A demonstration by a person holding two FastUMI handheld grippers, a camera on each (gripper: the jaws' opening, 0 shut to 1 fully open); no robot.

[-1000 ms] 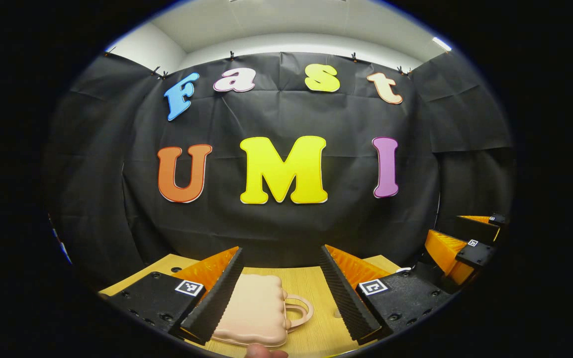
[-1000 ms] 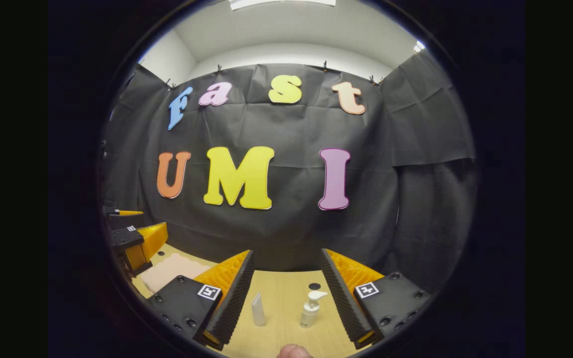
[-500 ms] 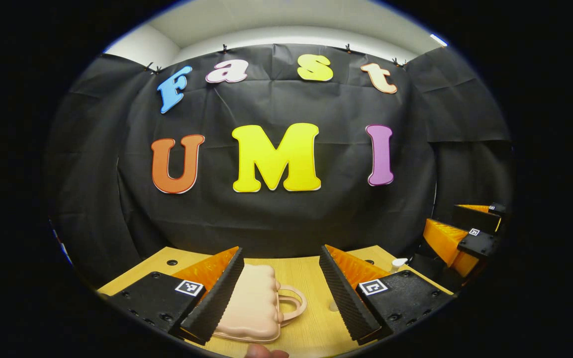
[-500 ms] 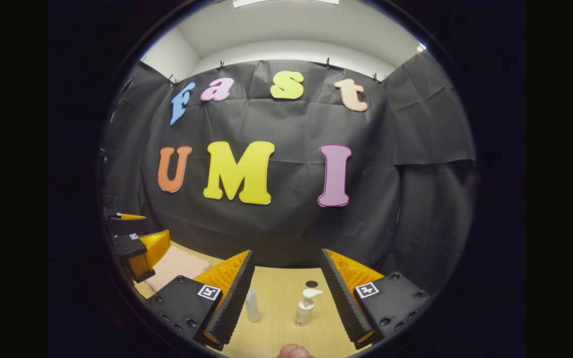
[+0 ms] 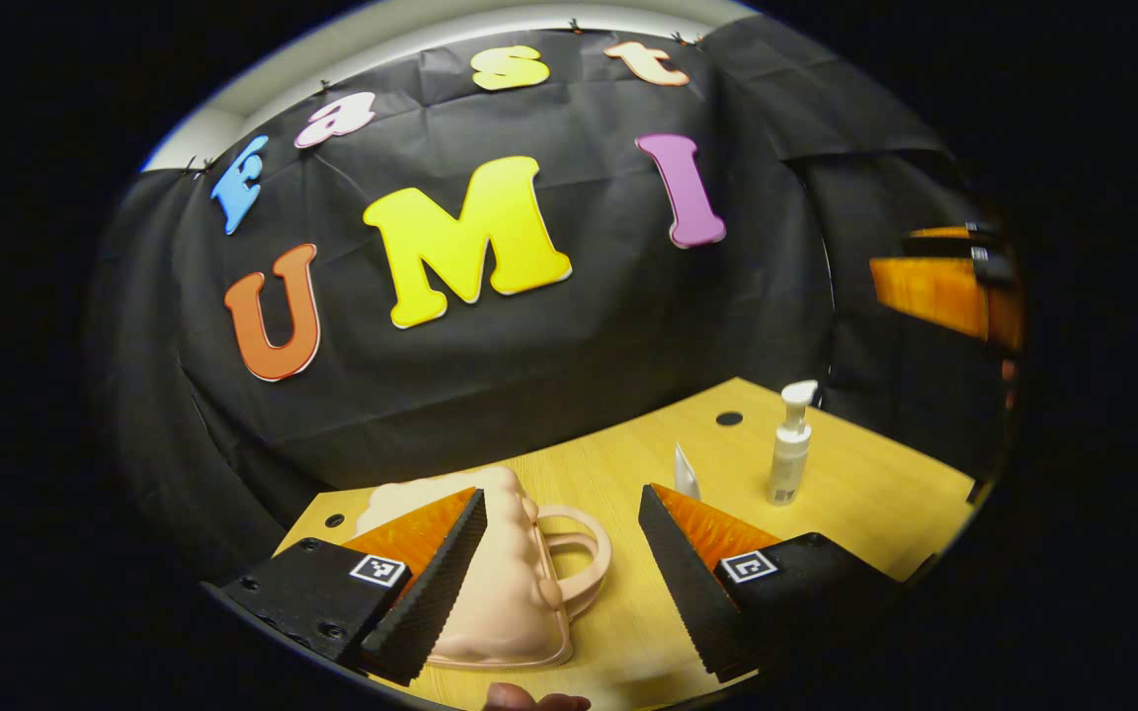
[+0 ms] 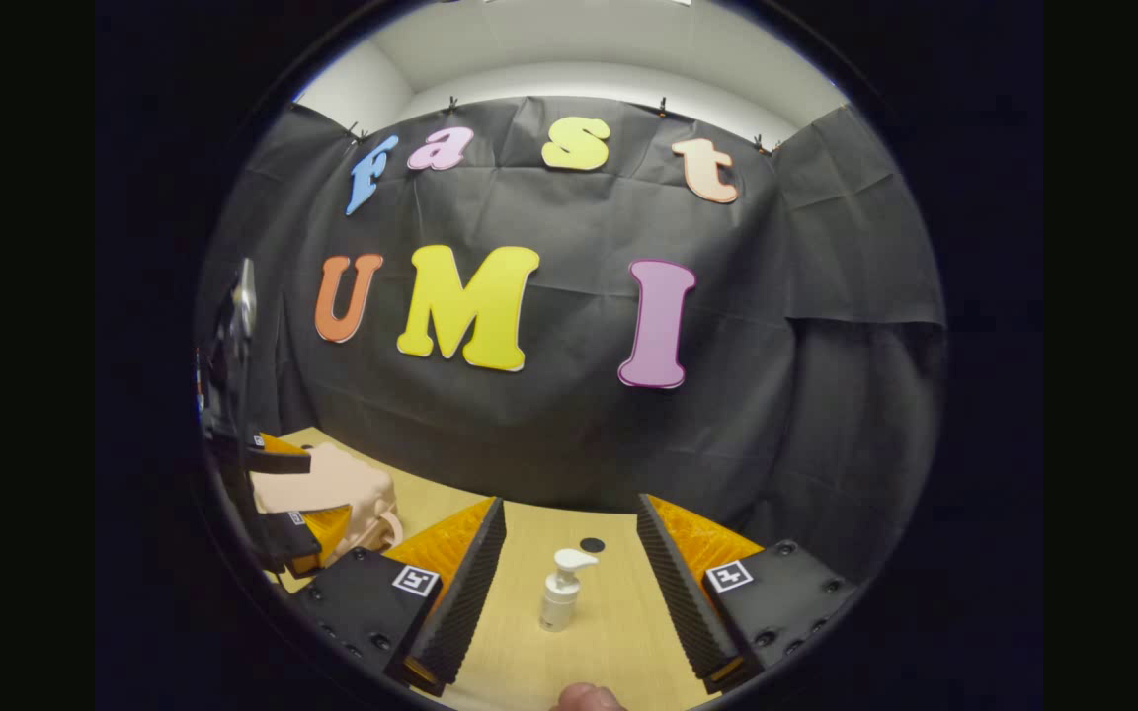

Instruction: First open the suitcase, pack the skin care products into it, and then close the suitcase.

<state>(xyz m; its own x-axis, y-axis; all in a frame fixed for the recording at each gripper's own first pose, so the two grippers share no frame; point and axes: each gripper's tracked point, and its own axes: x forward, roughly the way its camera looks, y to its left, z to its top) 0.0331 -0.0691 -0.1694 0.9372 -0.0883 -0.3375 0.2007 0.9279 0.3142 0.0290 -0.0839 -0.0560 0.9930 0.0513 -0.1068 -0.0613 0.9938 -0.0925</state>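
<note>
Left gripper [image 5: 554, 563]: jaws spread wide, nothing between them, tilted over the worktop [image 5: 855, 494]. Suitcase [image 5: 510, 592], small, pale pink, scalloped edge, lies flat and closed near the worktop's front-left corner; its loop handle [image 5: 579, 558] points toward the worktop's middle. One finger [image 5: 431, 583] overlaps the case in the left gripper view; contact or not, can't tell.

Skin care items stand upright toward the worktop's right half, nearer the back edge: white pump bottle [image 5: 791, 444], and just beside it a small white tube [image 5: 686, 474], partly hidden behind a finger. The two are close but apart. Dark round hole [image 5: 729, 419] in the worktop behind them, near the back edge.

Right gripper [image 6: 569, 583]: jaws also spread, empty. Pump bottle [image 6: 559, 591] sits on the worktop ahead, between the fingers in the view, not touched. Second dark hole [image 6: 591, 544] behind it.

In the right gripper view the suitcase [image 6: 332, 484] shows at far left w/ the left gripper over it. In the left gripper view the right gripper [image 5: 944, 286] shows at far right, held above the worktop's right edge.
</note>
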